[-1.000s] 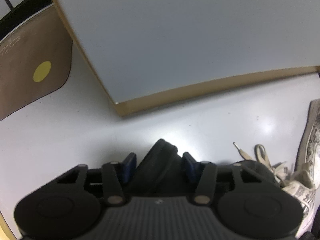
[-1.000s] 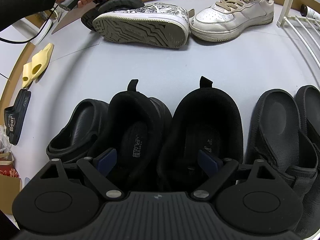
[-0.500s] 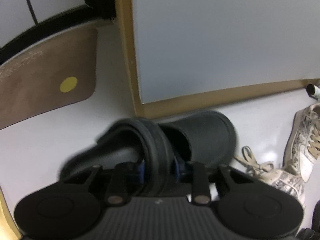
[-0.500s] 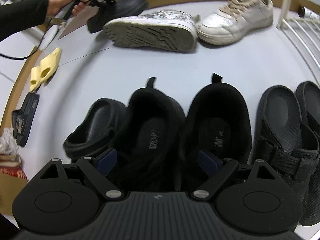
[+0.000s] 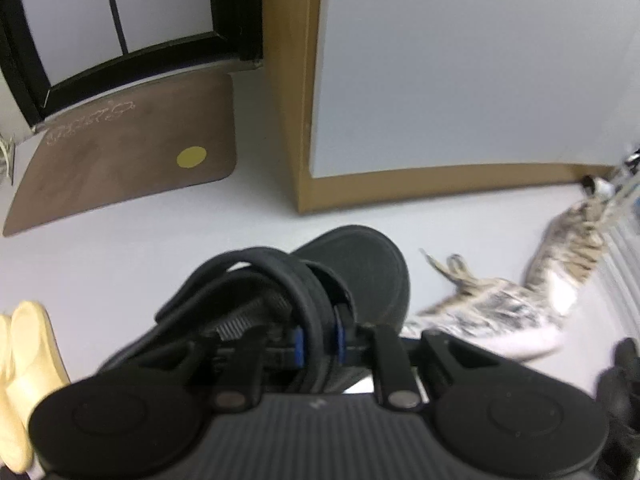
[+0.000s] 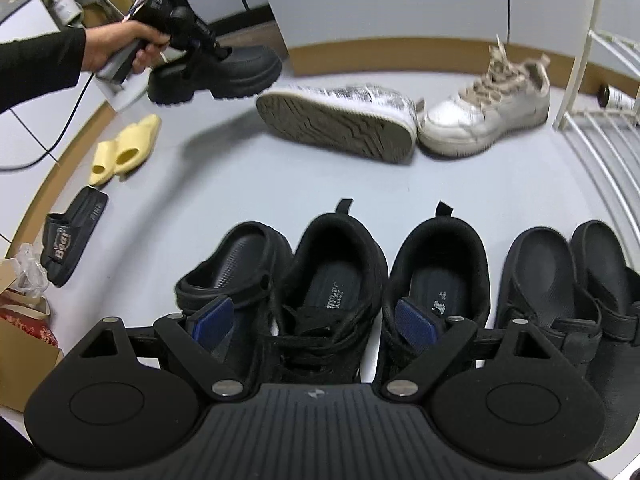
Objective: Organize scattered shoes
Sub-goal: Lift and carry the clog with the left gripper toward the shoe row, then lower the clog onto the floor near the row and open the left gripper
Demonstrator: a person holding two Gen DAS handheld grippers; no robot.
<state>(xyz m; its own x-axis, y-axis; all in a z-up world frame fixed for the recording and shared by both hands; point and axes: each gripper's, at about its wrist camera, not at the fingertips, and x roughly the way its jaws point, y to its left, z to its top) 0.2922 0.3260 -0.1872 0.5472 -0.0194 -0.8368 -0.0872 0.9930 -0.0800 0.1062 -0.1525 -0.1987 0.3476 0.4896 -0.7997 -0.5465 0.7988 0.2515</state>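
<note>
Nearby, tipped patterned sneaker (image 6: 340, 120) beside white sneaker (image 6: 486, 110).

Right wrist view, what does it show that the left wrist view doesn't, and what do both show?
Only the right wrist view: the row of black shoes on the floor, the plain white sneaker, the dark Bear slide, the hand carrying the left tool, and the right tool, open and empty.

Only the left wrist view: the brown mat with its yellow dot, and the left tool closing on the clog's strap.

Both: the black clog held off the floor, the patterned sneaker on its side, the yellow slides.
</note>
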